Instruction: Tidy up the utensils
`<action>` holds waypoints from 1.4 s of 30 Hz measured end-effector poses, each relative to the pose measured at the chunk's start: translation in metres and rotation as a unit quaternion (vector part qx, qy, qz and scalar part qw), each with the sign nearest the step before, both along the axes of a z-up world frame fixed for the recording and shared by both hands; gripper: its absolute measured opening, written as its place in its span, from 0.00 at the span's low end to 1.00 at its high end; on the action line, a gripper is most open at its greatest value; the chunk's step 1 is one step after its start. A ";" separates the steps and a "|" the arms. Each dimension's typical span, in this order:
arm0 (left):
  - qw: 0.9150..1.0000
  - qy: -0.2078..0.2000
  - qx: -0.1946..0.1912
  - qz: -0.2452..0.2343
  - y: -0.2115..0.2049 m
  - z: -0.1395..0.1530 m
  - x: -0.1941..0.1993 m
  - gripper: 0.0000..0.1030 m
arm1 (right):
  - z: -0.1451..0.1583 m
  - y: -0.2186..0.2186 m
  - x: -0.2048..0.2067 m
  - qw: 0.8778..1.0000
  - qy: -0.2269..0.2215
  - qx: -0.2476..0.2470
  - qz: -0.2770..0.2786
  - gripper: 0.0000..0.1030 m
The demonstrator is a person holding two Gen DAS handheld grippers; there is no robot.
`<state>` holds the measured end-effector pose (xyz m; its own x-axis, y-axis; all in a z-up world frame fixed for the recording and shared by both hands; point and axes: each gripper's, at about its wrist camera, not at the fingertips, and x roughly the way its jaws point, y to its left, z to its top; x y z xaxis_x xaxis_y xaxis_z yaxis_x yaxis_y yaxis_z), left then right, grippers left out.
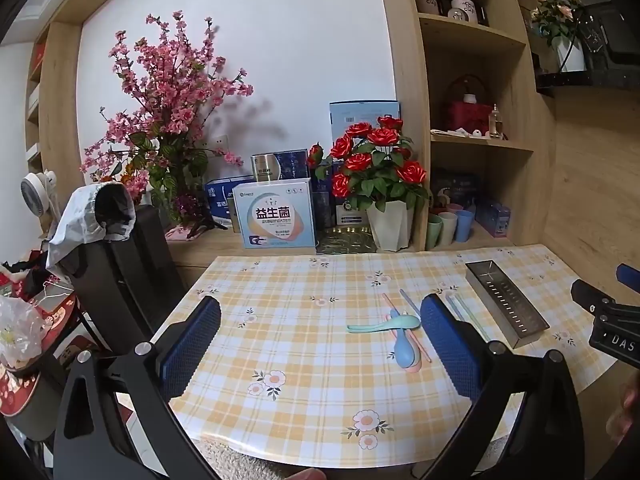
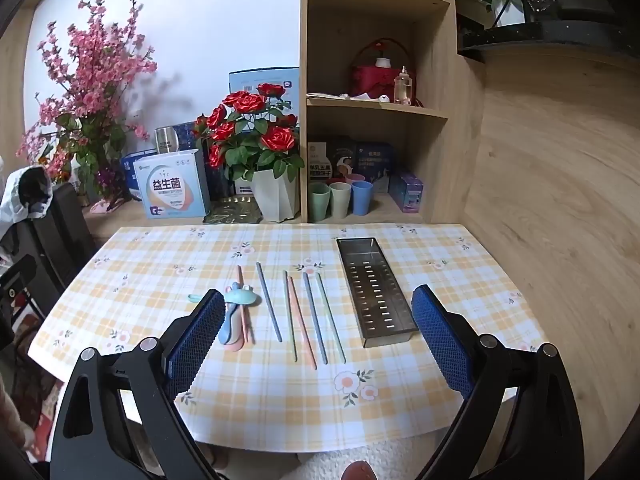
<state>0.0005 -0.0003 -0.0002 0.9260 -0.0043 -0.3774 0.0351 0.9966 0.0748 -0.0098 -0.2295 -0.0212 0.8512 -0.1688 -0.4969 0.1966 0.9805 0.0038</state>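
On the yellow checked table (image 2: 280, 400) lie several pastel chopsticks (image 2: 312, 316) side by side. Left of them is a small heap of spoons (image 2: 236, 320), a teal spoon (image 1: 384, 325) lying across a blue and a pink one. A long steel utensil tray (image 2: 374, 290) with slots in its floor stands empty to the right. My right gripper (image 2: 318, 340) hangs open above the near table edge, with the chopsticks lying between its blue pads (image 2: 440, 344). My left gripper (image 1: 320, 350) is open too, low over the table's left part, holding nothing. The right gripper's black body (image 1: 608, 320) shows at the left wrist view's right edge.
Behind the table stand a red rose pot (image 2: 276, 196), pink blossom branches (image 2: 88, 92), boxes (image 2: 172, 190) and a shelf with three cups (image 2: 340, 198). A black chair (image 1: 120, 256) with a garment on it stands at the table's left. A wooden wall (image 2: 540, 200) closes the right side.
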 end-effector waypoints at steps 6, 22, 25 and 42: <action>1.000 0.015 0.001 -0.010 0.003 -0.002 0.003 0.95 | -0.002 0.000 0.002 1.000 0.007 -0.005 0.001 0.89; 1.000 0.020 0.001 -0.006 -0.001 -0.011 0.003 0.95 | -0.008 0.000 -0.002 1.000 0.003 -0.003 -0.004 0.89; 1.000 0.018 0.000 -0.005 0.000 -0.011 0.003 0.95 | -0.007 0.000 -0.002 1.000 0.003 -0.003 -0.004 0.89; 1.000 0.017 0.009 -0.015 -0.006 -0.012 0.000 0.95 | -0.008 0.002 -0.001 1.000 0.005 -0.005 -0.006 0.89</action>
